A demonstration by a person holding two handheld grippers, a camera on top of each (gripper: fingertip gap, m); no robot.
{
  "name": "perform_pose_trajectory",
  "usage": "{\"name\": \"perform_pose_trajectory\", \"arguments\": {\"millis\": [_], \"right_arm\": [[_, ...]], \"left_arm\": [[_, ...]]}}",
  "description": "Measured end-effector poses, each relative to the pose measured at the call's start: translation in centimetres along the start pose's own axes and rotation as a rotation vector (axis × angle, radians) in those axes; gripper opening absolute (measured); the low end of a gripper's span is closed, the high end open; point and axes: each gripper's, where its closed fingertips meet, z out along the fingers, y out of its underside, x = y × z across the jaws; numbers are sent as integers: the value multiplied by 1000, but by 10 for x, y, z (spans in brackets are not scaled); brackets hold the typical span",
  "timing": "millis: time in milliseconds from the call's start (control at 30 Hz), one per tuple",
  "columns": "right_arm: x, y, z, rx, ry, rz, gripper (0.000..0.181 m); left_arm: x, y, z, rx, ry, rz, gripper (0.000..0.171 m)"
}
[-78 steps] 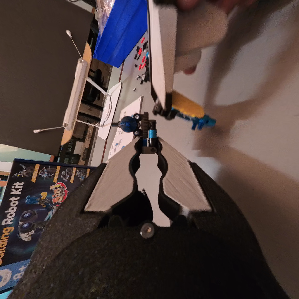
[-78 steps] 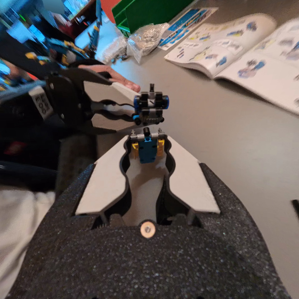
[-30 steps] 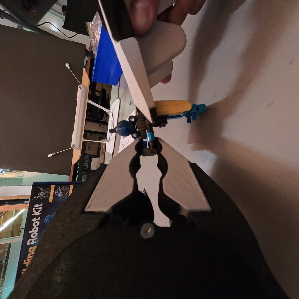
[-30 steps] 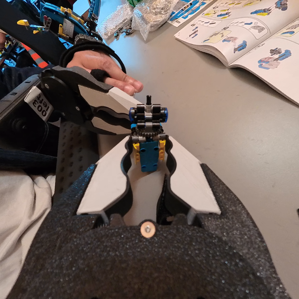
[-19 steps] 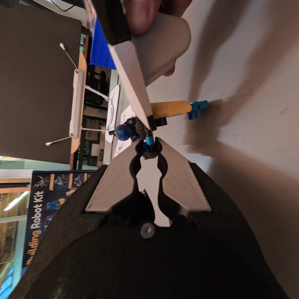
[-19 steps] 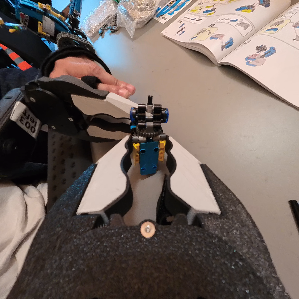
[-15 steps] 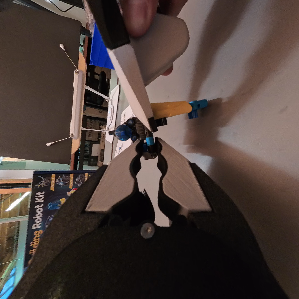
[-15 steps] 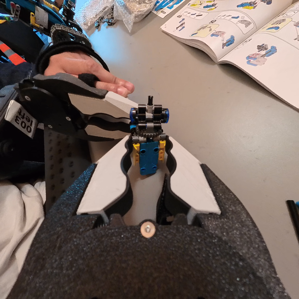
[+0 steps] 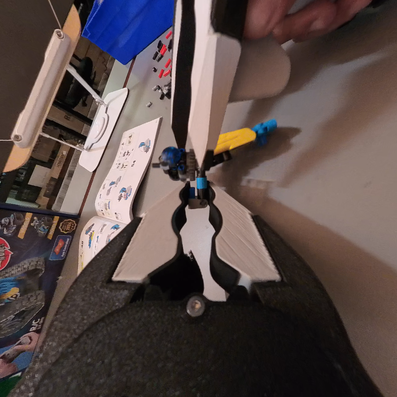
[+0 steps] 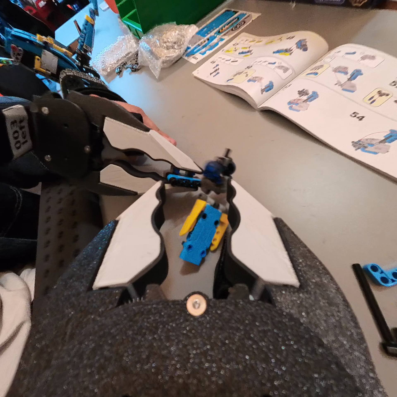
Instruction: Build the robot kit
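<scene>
the left gripper was clamped on the small brick assembly's blue beam. the right gripper was closed on its blue-and-yellow body, held just above the grey table.

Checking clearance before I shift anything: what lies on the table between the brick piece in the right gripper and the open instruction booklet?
Nothing: the right wrist view shows bare grey table between the brick assembly in the right gripper and the booklet.
</scene>
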Motion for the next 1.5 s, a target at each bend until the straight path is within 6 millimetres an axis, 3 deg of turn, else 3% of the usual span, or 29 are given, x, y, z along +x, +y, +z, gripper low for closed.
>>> {"name": "perform_pose_trajectory", "arguments": {"millis": [167, 267, 467, 667, 733, 800, 900, 967, 1033, 1133, 1200, 1233, 1333, 1367, 1433, 1500], "right_arm": [[14, -12, -30, 116, 52, -31, 60], [25, -3, -39, 97, 112, -100, 58], [35, -2, -35, 87, 193, -115, 42], [44, -1, -36, 58, 311, -214, 42], [45, 7, -32, 11, 305, -185, 48], [45, 14, -27, -27, 287, -159, 53], [43, 15, -28, -25, 284, -158, 51], [41, 13, -30, -9, 276, -148, 47], [28, 2, -33, 52, 225, -158, 44], [-12, -26, -42, 210, 130, -226, 41], [-50, -43, -45, 291, 88, -286, 40], [-79, -48, -40, 302, 49, -338, 38], [-152, -58, -14, 331, 100, -554, 0], [-161, -60, -4, 326, 171, -596, 0], [-160, -56, 17, 264, 270, -612, 0], [-160, -61, 24, 303, 290, -596, 0]], "left_arm": [[-1, 7, 0, -22, 14, -11, 14], [-2, 4, -2, 2, 27, -43, 14], [-9, 8, -2, 8, -15, 22, 14], [-22, 22, 3, -59, -109, 129, 15], [-16, 23, 6, -64, -74, 85, 15], [-11, 25, 8, -83, -46, 31, 29], [-7, 22, 7, -75, -10, -59, 33], [-7, 14, 3, -40, 30, -183, 47], [-15, 6, -2, 5, 33, -315, 49], [-35, 7, -6, 20, -27, -501, 49], [-58, 34, -9, -113, -213, -563, 44], [-68, 52, -12, -217, -308, -567, 39], [-88, 82, -20, -409, -485, -495, 34], [-91, 85, -23, -431, -511, -483, 32], [-91, 88, -25, -442, -519, -481, 31], [-92, 88, -27, -454, -539, -440, 31]]}}
